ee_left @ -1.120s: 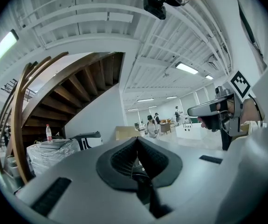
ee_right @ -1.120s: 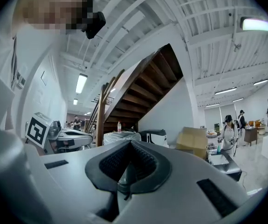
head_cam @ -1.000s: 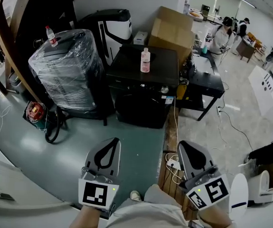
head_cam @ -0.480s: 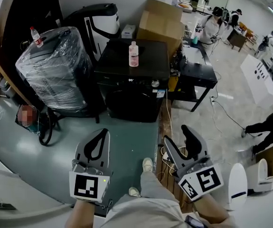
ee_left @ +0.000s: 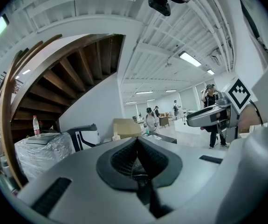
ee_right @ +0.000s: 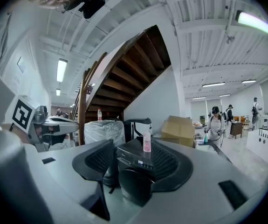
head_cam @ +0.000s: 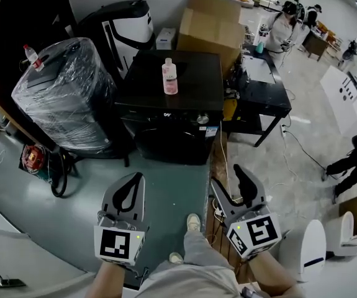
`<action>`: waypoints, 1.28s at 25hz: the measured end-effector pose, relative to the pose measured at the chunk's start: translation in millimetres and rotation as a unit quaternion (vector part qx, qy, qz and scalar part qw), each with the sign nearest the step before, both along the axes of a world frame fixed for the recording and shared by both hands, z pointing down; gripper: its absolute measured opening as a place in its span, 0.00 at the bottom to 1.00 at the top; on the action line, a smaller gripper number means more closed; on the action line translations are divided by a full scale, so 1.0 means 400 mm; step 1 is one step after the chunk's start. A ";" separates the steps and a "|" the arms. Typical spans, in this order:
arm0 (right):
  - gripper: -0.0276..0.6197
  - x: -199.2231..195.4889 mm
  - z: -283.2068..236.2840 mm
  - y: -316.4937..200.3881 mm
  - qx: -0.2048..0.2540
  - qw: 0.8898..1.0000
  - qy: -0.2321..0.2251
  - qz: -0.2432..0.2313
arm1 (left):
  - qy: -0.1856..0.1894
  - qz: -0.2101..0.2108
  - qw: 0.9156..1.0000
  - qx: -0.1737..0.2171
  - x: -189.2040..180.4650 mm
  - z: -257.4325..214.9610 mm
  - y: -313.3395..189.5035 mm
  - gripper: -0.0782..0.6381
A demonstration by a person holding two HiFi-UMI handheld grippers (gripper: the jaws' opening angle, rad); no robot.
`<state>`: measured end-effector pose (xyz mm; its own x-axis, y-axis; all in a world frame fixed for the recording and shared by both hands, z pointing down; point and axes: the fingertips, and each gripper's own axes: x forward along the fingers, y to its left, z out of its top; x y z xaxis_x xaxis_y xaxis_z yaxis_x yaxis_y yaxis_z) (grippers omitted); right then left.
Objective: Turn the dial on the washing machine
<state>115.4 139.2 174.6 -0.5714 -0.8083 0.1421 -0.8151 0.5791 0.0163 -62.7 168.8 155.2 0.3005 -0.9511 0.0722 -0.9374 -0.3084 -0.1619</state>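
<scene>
The black washing machine (head_cam: 169, 113) stands on the floor ahead of me, its small round dial (head_cam: 202, 119) at the right of the front panel. A pink bottle (head_cam: 169, 76) stands upright on its lid. My left gripper (head_cam: 130, 188) hangs low at the left, well short of the machine, jaws shut with nothing between them (ee_left: 137, 158). At the right my right gripper (head_cam: 231, 185) is open and empty, also well short. Its own view frames the washing machine (ee_right: 134, 174) and the bottle (ee_right: 147, 143) between the spread jaws (ee_right: 136, 164).
A plastic-wrapped bundle (head_cam: 60, 98) with a water bottle (head_cam: 31, 56) on top stands left of the machine. Behind it is a cardboard box (head_cam: 212, 27), to its right a black table (head_cam: 265, 95). Cables and a power strip (head_cam: 219, 213) lie by my right foot. People (head_cam: 284, 27) stand far right.
The right gripper's jaws have gone from shut to open. Both grippers and my view have moved a little closer to the washing machine. The left gripper stays shut.
</scene>
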 end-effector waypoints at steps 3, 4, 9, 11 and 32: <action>0.45 0.007 0.046 -0.110 -0.011 1.000 0.006 0.004 | -0.030 -0.004 1.000 -0.005 -0.006 0.043 -0.093 0.13; 0.45 0.009 0.062 -0.147 -0.015 1.000 0.008 0.004 | -0.029 -0.008 0.999 -0.011 -0.005 0.053 -0.125 0.13; 0.45 0.022 0.153 -0.325 -0.048 0.999 0.007 0.015 | -0.041 -0.036 0.998 -0.028 -0.017 0.104 -0.279 0.13; 0.45 0.029 0.184 -0.384 -0.055 0.998 0.010 0.016 | -0.048 -0.043 0.998 -0.027 -0.018 0.120 -0.329 0.13; 0.46 -0.001 0.484 -0.719 -0.075 0.992 0.051 0.092 | -0.035 0.007 0.998 -0.053 -0.030 0.369 -0.650 0.13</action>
